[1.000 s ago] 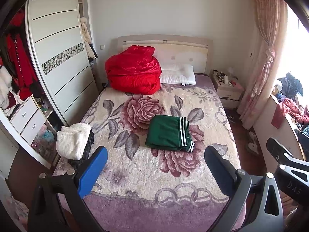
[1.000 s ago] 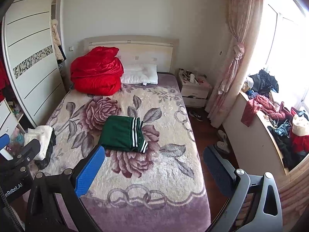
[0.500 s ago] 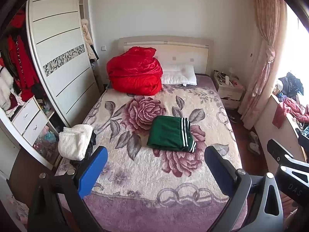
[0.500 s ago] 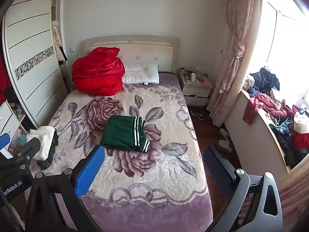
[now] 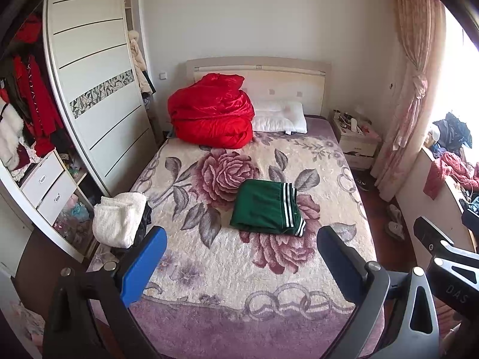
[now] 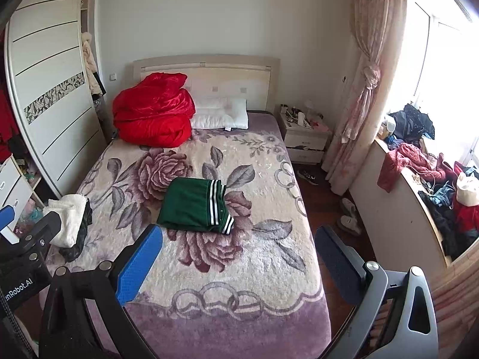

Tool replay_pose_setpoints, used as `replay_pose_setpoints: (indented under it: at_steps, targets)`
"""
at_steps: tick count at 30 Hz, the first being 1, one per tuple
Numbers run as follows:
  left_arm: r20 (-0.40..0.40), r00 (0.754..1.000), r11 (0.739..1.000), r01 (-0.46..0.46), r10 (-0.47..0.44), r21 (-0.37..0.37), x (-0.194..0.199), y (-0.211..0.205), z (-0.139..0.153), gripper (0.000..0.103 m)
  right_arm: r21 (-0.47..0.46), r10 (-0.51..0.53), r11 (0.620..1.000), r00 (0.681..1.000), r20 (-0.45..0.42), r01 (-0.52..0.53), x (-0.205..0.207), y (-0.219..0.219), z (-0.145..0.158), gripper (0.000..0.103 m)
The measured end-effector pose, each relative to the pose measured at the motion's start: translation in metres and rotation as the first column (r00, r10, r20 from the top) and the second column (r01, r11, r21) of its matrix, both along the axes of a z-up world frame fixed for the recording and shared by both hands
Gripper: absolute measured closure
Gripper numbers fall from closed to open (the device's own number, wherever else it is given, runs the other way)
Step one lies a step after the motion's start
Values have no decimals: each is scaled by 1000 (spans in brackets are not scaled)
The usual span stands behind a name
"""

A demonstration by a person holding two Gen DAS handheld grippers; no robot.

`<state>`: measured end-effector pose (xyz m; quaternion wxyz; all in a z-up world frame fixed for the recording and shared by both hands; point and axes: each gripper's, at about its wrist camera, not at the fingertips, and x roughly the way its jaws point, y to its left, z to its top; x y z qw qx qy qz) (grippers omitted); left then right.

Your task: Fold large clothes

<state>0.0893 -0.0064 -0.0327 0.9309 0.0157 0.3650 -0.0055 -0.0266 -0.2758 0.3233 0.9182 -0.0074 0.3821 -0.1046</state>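
A green garment with white stripes [image 5: 268, 208] lies folded in the middle of the floral bed cover [image 5: 239, 269]; it also shows in the right wrist view [image 6: 194, 205]. A white fluffy garment over a dark one [image 5: 119, 218] sits at the bed's left edge, also seen in the right wrist view [image 6: 70, 218]. My left gripper [image 5: 239, 264] is open and empty, held above the foot of the bed. My right gripper [image 6: 236, 264] is open and empty beside it, to the right.
A red quilt [image 5: 209, 115] and a white pillow [image 5: 280, 116] lie at the headboard. A wardrobe [image 5: 89, 89] stands left of the bed. A nightstand [image 6: 304, 140], shoes [image 6: 348, 218] on the floor and a ledge piled with clothes [image 6: 434, 185] are on the right.
Both grippers have drifted slightly back and up from the bed; the scene appears a little lower and farther. Nothing on the bed has moved.
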Motion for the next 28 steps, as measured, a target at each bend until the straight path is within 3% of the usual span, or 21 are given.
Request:
replay_pose_setpoints:
  at_steps: [28]
  targets:
    - [15, 999, 999, -38, 38, 15, -5, 1, 3, 1, 6, 23, 1000, 1000, -2, -23, 9, 1, 1, 0]
